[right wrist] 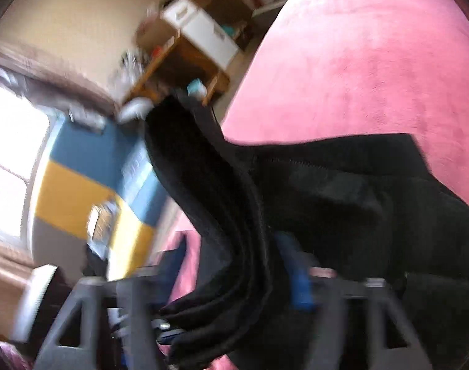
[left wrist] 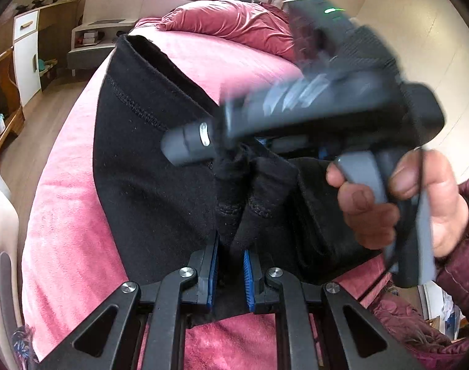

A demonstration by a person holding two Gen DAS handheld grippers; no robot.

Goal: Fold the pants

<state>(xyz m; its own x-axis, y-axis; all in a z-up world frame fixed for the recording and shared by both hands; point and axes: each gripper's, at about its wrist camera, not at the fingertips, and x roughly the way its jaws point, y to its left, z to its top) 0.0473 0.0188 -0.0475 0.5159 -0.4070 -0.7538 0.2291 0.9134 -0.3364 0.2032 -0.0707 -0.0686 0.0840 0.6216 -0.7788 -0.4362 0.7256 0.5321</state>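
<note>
Both tongs grip black fleece pants (left wrist: 148,160) on a pink plush bed cover (left wrist: 71,215).

The left tongs (left wrist: 231,273) clamp a bunched fold of the pants between blue pads. The right tongs (right wrist: 234,280), blurred, pinch stacked layers of the same cloth, lifted off the bed. A hand (left wrist: 397,200) in a maroon quilted sleeve (left wrist: 462,265) holds the right device's grey handle.

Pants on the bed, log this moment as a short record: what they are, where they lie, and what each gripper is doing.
item: black pants
surface: pink bed cover
left gripper: jaws shut on a bunch of the pants
right gripper: jaws shut on a thick fold of the pants; picture blurred
background: red pillow at the far end of the bed
</note>
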